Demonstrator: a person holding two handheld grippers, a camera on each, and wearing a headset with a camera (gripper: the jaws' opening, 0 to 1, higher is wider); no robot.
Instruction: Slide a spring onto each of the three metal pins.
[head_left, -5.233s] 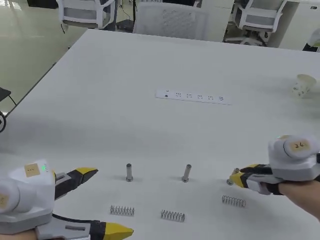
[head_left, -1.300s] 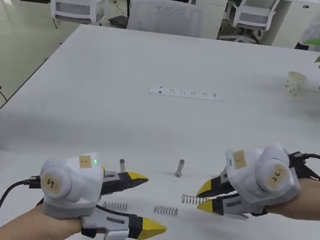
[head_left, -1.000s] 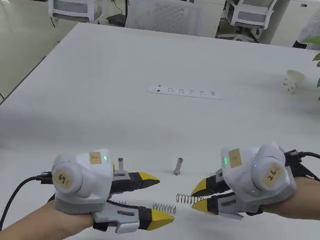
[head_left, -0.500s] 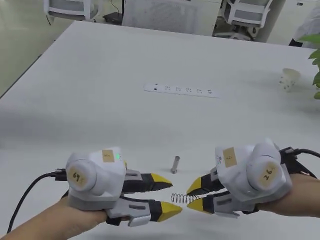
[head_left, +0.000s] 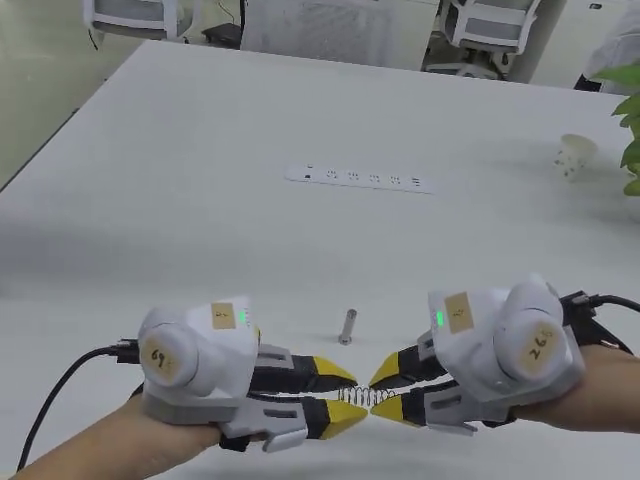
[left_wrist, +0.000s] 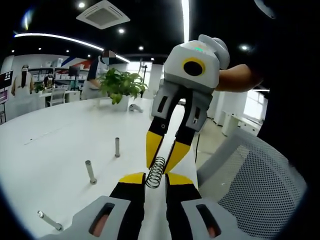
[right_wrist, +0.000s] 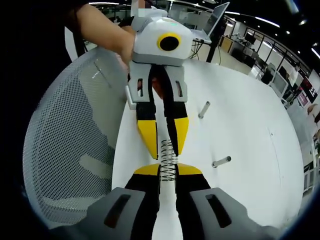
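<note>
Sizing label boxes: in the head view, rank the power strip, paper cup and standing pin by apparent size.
long white power strip
white paper cup
slim grey metal pin
Cup and pin look similarly tall.

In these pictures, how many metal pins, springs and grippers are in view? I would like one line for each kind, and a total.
metal pin: 3
spring: 1, its ends between the jaws of both grippers
gripper: 2, the left gripper and the right gripper
Total: 6
</note>
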